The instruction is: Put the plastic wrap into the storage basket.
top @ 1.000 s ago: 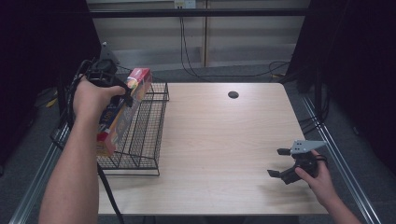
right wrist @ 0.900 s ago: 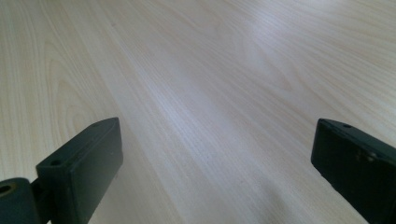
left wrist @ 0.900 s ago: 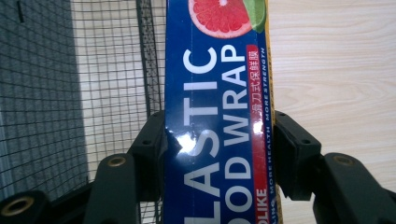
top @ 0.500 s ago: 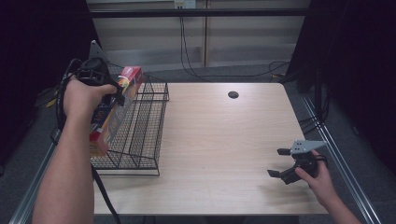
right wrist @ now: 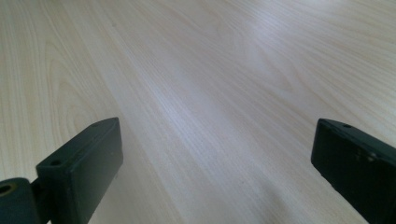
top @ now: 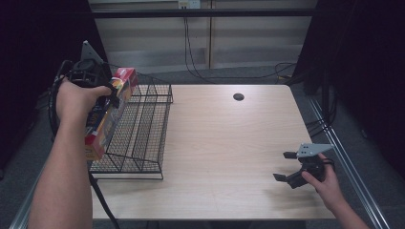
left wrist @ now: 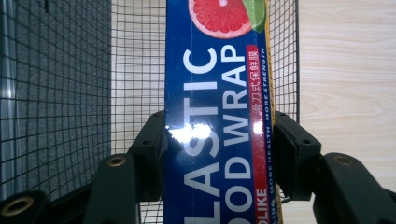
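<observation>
At the far left, the left gripper (top: 114,93) is clamped on one box (top: 106,117) of plastic food wrap, held up above the left edge of the wire rack (top: 143,138). The box is long and blue, with a grapefruit picture at its top end, and it tilts down toward the person. In the left gripper view the two black jaws press on the box's (left wrist: 217,121) two long sides, with the rack's mesh (left wrist: 70,93) behind it. There is one rack, standing on the left part of the single wooden table (top: 229,143). Near the table's far edge sits one small dark round hole (top: 238,97). At the right, well apart from the rack, the right gripper (top: 285,167) hangs low over bare wood, its two jaws spread wide with nothing between them.
</observation>
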A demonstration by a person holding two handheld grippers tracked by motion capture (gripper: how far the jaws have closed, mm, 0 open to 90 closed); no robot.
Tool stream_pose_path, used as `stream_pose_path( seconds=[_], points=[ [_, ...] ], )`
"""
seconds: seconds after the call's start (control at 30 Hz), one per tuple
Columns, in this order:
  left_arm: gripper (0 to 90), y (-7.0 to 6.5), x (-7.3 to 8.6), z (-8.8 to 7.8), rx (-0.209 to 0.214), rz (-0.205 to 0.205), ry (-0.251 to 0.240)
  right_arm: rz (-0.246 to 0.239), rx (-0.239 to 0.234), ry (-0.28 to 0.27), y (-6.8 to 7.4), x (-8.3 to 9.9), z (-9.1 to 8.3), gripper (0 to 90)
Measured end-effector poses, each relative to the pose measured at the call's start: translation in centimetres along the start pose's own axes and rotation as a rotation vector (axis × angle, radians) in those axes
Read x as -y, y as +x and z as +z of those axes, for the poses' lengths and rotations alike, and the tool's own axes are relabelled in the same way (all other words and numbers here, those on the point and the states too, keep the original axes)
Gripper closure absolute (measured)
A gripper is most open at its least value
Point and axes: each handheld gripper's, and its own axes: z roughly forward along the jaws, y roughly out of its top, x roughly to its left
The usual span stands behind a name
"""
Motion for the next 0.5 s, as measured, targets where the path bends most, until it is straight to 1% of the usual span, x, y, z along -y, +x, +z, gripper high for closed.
stream_pose_path(
  seconds=[0.1,0.23,0.27,0.33,0.37,0.43,0.47,0.5],
  points=[
    [45.2,0.4,0.1,0.0,-0.009,-0.018,-0.008,0.000,0.000,-0.001,0.0,0.0,0.0,2.0],
    [45.2,1.1,0.2,0.1,-0.026,-0.011,-0.005,-0.003,0.006,-0.005,0.0,0.0,0.0,1.9],
    [45.2,1.1,0.3,0.1,-0.025,-0.040,-0.008,0.000,0.005,-0.004,0.0,0.0,0.0,1.9],
    [45.2,1.4,0.3,0.2,-0.031,-0.035,-0.010,0.000,0.002,-0.003,0.0,0.0,0.0,1.9],
    [45.2,1.5,0.4,0.2,-0.031,-0.044,-0.013,-0.002,0.003,-0.004,0.0,0.0,0.0,1.9],
    [45.2,1.8,0.4,0.2,-0.032,-0.038,-0.011,-0.004,0.003,-0.003,0.0,0.0,0.0,1.9],
    [45.2,1.8,0.5,0.3,-0.040,-0.047,-0.011,-0.005,0.004,-0.003,0.0,0.0,0.1,2.0],
    [45.2,1.9,0.5,0.3,-0.037,-0.060,-0.014,-0.005,0.004,-0.003,0.0,0.0,0.1,2.0]
  ],
)
